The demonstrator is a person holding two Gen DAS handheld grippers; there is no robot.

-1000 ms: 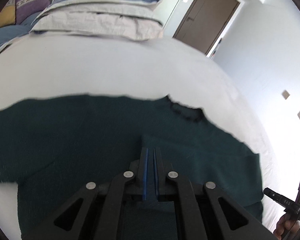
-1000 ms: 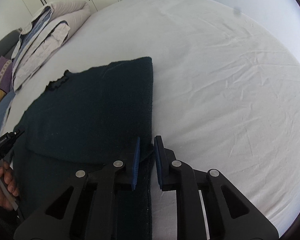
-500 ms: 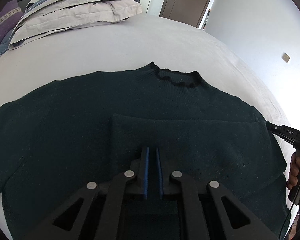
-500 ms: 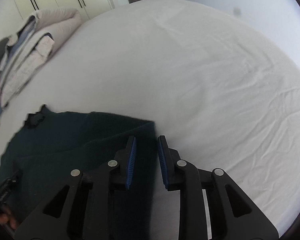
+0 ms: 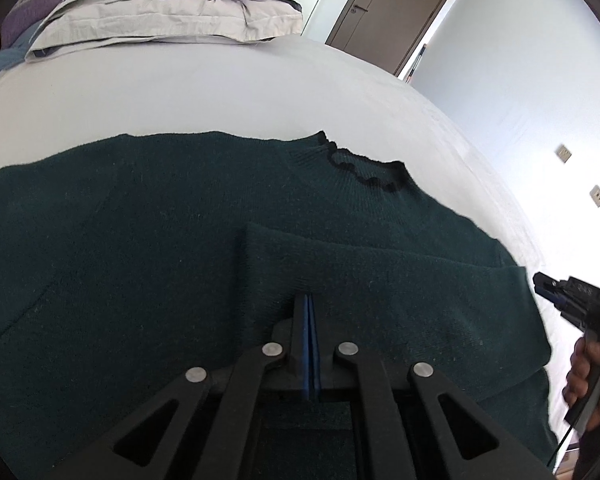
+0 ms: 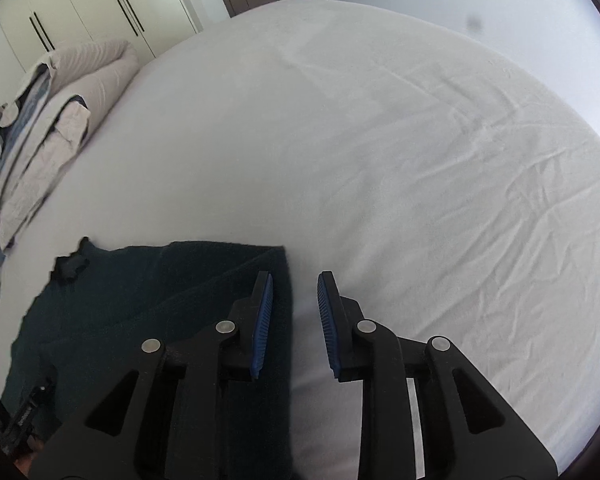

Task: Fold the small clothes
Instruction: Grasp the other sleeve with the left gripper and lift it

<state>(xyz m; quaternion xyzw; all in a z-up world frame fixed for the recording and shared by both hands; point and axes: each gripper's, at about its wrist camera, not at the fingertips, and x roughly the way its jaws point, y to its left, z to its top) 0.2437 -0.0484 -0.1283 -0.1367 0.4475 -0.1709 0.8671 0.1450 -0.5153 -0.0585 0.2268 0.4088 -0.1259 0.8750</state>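
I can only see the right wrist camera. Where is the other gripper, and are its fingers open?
Observer: The left gripper is over the middle of the dark green sweater, with its fingers shut together.
Operator: Is anything folded yet?
Observer: Yes. One sleeve lies folded across the chest, and its end reaches about the middle.
Operator: And the other side?
Observer: The other sleeve is spread out flat on the bed, not folded.
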